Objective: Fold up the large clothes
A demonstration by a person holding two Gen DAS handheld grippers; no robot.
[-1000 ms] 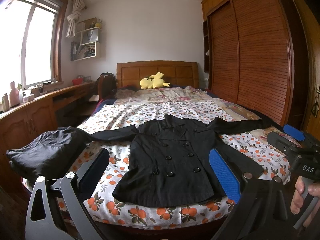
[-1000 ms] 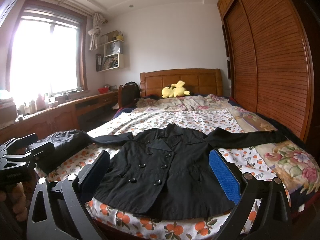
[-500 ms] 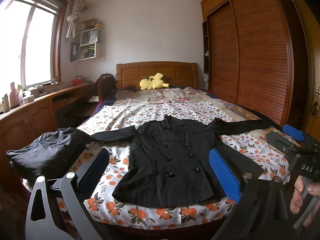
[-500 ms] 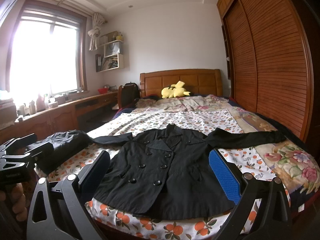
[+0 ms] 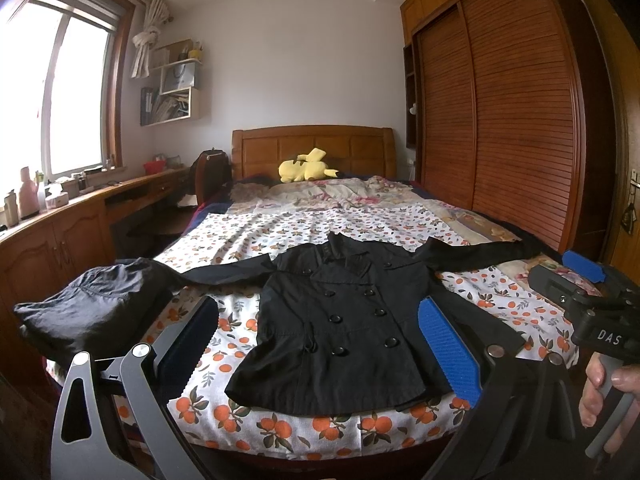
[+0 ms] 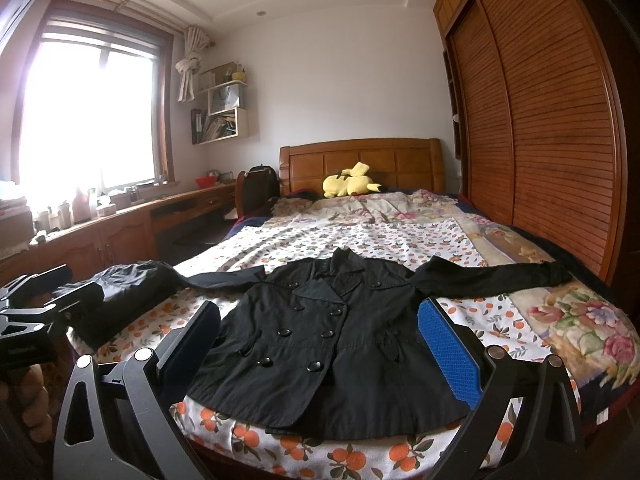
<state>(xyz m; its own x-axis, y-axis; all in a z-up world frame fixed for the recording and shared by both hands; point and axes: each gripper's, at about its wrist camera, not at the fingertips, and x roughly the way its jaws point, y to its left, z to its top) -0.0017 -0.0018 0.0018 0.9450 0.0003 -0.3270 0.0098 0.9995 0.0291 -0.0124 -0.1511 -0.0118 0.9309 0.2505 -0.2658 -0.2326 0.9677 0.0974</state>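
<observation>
- A black double-breasted cotton coat [image 5: 344, 320] lies flat, sleeves spread, at the foot of a bed with an orange-print sheet [image 5: 304, 432].
- Left tongs [image 5: 320, 348] and right tongs [image 6: 320, 344] hover spread, empty.
- Only the left view shows a hand [image 5: 608, 392] gripping the right tool.
- Nothing has shifted since the earlier frames.

1. Ahead of you lies the bed [image 5: 280, 236], spread with an orange-print sheet [image 6: 472, 304].
2. A yellow plush toy [image 5: 306, 170] rests by the wooden headboard [image 6: 360, 160].
3. Louvred wardrobe doors [image 5: 512, 120] line your right; a window [image 6: 88, 112] brightens your left.
</observation>
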